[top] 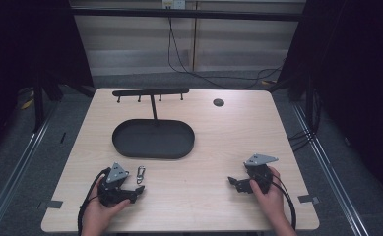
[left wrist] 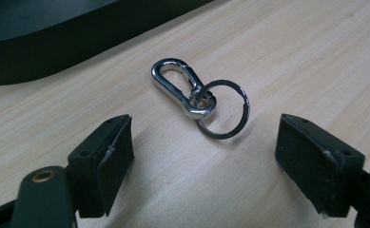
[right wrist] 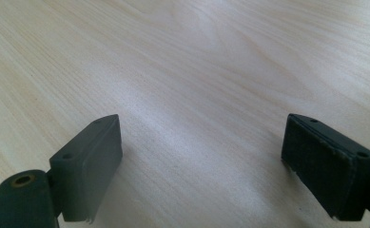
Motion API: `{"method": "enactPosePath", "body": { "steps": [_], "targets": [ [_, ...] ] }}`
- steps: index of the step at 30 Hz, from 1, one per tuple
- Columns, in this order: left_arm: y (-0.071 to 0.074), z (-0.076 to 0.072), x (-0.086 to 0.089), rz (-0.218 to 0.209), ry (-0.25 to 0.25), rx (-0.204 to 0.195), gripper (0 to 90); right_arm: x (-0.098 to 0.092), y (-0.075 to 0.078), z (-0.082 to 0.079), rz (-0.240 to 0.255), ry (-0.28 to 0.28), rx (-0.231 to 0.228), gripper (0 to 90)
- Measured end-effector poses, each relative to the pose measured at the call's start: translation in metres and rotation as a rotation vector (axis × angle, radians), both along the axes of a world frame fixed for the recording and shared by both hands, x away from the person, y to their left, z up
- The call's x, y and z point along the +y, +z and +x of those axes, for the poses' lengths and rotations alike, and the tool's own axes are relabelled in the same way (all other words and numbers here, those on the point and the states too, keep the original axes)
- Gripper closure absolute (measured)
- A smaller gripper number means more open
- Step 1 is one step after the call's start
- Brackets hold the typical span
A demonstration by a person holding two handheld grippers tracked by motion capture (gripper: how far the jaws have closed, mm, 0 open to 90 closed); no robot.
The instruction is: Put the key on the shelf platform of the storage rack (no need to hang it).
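Keyring clip (left wrist: 182,88), silver carabiner with a split ring (left wrist: 223,110) looped through its lower end, lies flat on the table (left wrist: 292,57) just ahead of the left gripper (left wrist: 204,154). That gripper's jaws stand wide apart with nothing between the pads, and the clip sits right on the line between them, a little beyond the tips. It looks lined up for a pick: the gap is far wider than the clip, so there is room to slide in around it.

In the high view the left gripper (top: 139,191) rests low near the table's front edge, hand wrapped round its body, forearm coming in from below, jaws aimed forward and a touch rightward at the clip (top: 141,173).

Over to the right gripper (right wrist: 201,156): jaws also spread, nothing but bare wood between them. In the high view it (top: 232,182) sits well apart on the other side, pointing inward, apparently waiting its turn.

Beyond the clip, just behind it, lies the black oval tray (top: 125,147), and from its far rim rises a post with a hook bar (top: 149,92), a likely place to hang the clip.
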State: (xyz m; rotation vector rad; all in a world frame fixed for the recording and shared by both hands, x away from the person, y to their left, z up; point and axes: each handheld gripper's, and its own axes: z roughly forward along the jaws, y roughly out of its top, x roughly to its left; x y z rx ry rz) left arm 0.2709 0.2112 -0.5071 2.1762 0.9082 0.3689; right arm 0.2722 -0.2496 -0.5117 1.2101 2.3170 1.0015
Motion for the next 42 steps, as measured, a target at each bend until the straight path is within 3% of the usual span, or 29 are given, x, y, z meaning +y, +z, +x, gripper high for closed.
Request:
{"method": "enactPosePath", "body": {
  "steps": [16,20,33,42],
  "targets": [
    [0.0,-0.003,-0.006,-0.004,-0.012,-0.008,22.1,0.0,0.0,-0.001,0.002,-0.006,0.006,13.1],
    [0.002,-0.003,-0.01,0.014,-0.019,-0.009,23.6,0.0,0.0,-0.001,0.002,-0.006,0.006,13.1],
    [0.007,0.005,-0.011,-0.016,0.048,0.004,30.2,0.0,0.0,-0.001,0.002,-0.006,0.006,13.0],
    [0.008,0.009,-0.015,-0.012,0.065,0.013,31.9,0.0,0.0,-0.001,0.002,-0.006,0.006,13.1]
  ]
}}
